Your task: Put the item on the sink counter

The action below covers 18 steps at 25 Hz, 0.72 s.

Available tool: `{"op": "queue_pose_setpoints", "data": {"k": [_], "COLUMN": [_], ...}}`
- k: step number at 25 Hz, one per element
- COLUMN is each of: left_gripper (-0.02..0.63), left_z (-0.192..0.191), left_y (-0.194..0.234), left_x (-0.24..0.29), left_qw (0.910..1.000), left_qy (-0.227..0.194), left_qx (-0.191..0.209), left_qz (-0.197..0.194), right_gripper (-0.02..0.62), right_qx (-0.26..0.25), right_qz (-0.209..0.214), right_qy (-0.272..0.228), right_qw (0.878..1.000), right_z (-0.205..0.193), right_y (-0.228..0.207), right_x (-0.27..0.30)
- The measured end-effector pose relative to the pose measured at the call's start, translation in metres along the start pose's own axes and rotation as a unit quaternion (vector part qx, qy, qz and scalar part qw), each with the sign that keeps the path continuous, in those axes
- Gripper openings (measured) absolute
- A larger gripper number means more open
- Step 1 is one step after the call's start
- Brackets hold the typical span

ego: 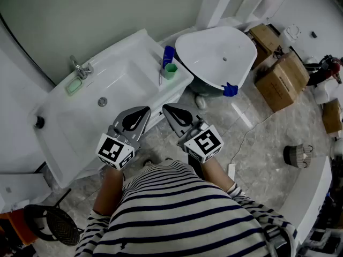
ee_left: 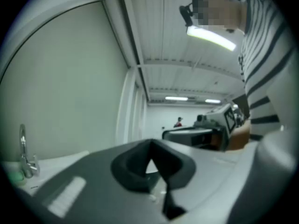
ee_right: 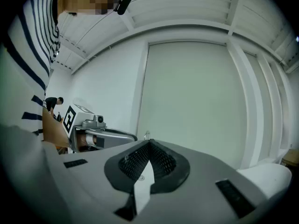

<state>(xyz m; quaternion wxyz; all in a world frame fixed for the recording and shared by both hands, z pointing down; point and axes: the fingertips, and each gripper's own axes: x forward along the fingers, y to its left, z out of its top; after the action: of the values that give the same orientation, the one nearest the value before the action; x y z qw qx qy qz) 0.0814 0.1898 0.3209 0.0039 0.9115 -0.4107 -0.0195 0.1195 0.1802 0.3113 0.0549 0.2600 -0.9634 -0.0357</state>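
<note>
The left tongs (ee_left: 150,143) are together at the tips with nothing between them, and the right tongs (ee_right: 149,143) are likewise pressed together and empty; both point level, side by side, out from the person's striped shirt (ego: 187,208) and just short of the front edge of the surface (ego: 140,47). That white surface runs slantwise ahead of them, with the sunken bowl and its drain (ego: 102,101) in the middle, a chrome faucet (ego: 80,68) at the back edge and a green soap dish (ego: 73,85) just beside it towards the left. At the right end stand a green cup (ego: 170,70) and a blue container (ego: 168,55), touching or nearly so. Beyond that right end, apart from the surface, sits a white freestanding basin (ego: 214,42) on the tiled floor (ego: 257,154), and a small blue object (ego: 229,90) lies against its near rim. Which item the task means I cannot tell for sure; my guess is the blue object, since it is loose and off the surface. By that reading nothing has begun: no item is picked up, and the reach, the grasp, the carry across and the setting down on the surface are all left
</note>
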Motion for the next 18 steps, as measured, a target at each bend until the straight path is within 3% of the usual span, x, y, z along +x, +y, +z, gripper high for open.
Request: {"op": "queue_pose_setpoints", "data": {"k": [18], "left_gripper": [0.005], "left_z": [-0.0046], "left_y": [-0.0030], "left_x": [-0.0010], "left_qw": [0.9999], "left_qy": [0.002], "left_qx": [0.000], "left_qz": [-0.013], "right_gripper": [0.006], "right_qx": [-0.007], "right_qz": [0.002], "right_qy": [-0.005], "right_qw": [1.000], "right_z": [-0.0033], "right_y": [0.0063], "right_x": [0.0035]}}
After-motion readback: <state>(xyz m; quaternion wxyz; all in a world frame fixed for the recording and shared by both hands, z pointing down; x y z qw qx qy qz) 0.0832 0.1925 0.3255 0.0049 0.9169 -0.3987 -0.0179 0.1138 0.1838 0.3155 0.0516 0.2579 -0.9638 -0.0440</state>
